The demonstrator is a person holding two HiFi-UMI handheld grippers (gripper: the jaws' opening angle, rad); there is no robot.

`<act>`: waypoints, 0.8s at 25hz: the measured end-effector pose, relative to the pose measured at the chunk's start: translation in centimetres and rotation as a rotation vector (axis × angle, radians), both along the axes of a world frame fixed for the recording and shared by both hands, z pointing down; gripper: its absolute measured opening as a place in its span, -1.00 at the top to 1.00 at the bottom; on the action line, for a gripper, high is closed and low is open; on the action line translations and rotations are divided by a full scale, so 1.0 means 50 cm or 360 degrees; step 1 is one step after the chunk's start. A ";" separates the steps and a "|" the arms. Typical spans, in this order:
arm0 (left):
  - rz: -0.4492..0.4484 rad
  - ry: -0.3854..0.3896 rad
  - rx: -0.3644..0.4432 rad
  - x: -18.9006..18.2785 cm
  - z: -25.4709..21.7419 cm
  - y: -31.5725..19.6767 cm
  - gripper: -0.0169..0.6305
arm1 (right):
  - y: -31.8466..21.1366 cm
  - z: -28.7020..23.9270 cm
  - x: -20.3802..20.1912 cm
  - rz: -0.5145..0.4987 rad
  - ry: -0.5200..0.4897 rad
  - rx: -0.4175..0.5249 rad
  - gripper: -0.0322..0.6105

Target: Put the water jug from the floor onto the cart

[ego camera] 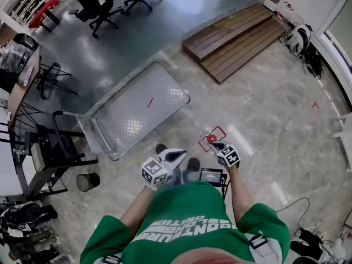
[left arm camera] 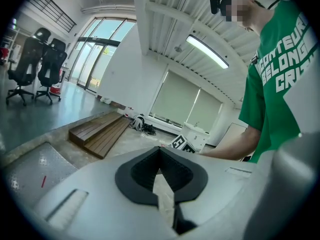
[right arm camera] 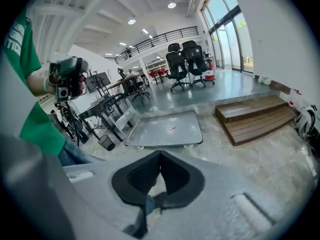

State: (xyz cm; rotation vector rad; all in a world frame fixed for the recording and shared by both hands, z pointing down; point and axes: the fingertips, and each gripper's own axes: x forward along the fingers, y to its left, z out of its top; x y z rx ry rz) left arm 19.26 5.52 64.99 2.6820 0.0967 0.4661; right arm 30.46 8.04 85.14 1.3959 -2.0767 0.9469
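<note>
1. Judging by the bare cart (ego camera: 137, 111), we have done nothing of the task yet: nothing stands on its deck.
2. We think the jug (ego camera: 212, 138) is the red-capped thing inside a red mark on the floor (ego camera: 264, 120), just ahead of the right claw (ego camera: 217, 146). Its body is too unclear for us to be sure.
3. As we see it, what is left is to grasp the jug, lift it, carry it to the cart, which is well apart to the left in the head view, and set it down.
4. Our left claw (left arm camera: 160, 150) is clenched, with nothing between its jaws.
5. Our right claw is clenched too, and empty.
6. We count one cart, one likely jug, two claws, two office chairs (right arm camera: 176, 64), one wooden step (ego camera: 234, 40) and one bin (ego camera: 87, 181).
</note>
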 end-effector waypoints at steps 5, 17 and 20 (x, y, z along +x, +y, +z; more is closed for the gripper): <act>0.0036 -0.0017 -0.0021 0.019 0.005 0.012 0.92 | -0.015 0.046 0.017 -0.0034 0.0001 -0.0063 0.92; 0.0019 -0.0107 -0.0111 -0.025 0.051 0.020 0.92 | -0.018 0.237 0.057 0.0074 0.0183 -0.0344 0.53; 0.0003 -0.0115 -0.0129 -0.031 0.062 0.023 0.92 | -0.007 0.280 0.065 0.0114 0.0185 -0.0441 0.20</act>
